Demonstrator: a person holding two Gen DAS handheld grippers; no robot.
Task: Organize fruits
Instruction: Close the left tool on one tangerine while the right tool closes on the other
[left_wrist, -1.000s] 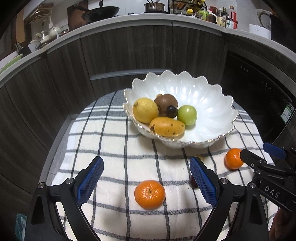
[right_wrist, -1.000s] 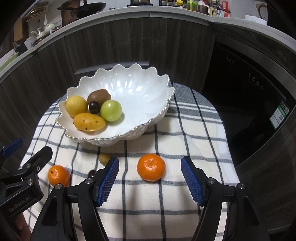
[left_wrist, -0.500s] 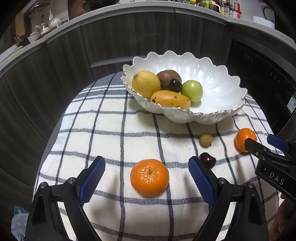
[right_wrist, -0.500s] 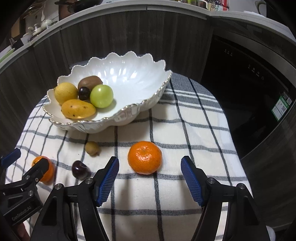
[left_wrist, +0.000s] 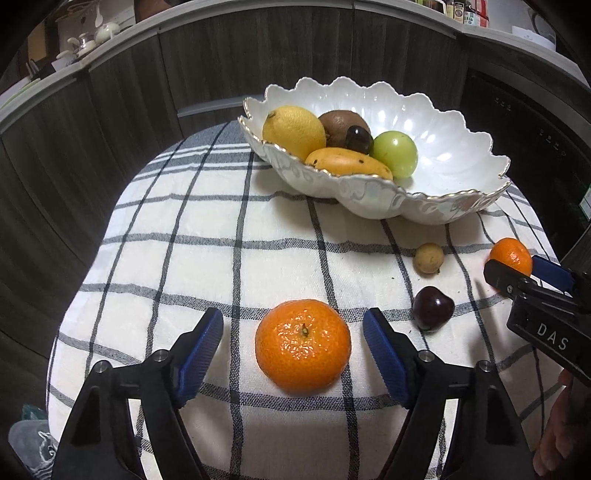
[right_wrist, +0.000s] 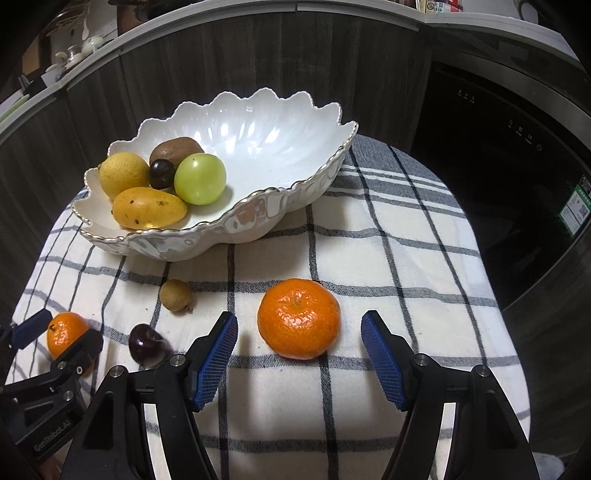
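Note:
A white scalloped bowl (left_wrist: 461, 147) (right_wrist: 280, 125) on the checked cloth holds a lemon (left_wrist: 293, 131), a kiwi, a dark plum, a green fruit (left_wrist: 394, 153) and a small mango (left_wrist: 347, 162). On the cloth lie two mandarins, a dark cherry (left_wrist: 432, 308) (right_wrist: 146, 345) and a small tan fruit (left_wrist: 428, 257) (right_wrist: 175, 295). My left gripper (left_wrist: 293, 349) is open with one mandarin (left_wrist: 303, 345) between its fingers, not touched. My right gripper (right_wrist: 299, 349) is open around the other mandarin (right_wrist: 298, 318), also apart from it.
The checked cloth (left_wrist: 207, 229) covers a small round table. Dark wood cabinets (left_wrist: 122, 96) curve behind it, and a dark appliance front (right_wrist: 517, 147) stands at the right. A countertop with kitchenware runs along the top. Each gripper shows at the edge of the other's view.
Both grippers have moved down and forward toward the cloth. Each mandarin now sits between the open fingers and looks larger. The fruits have not moved.

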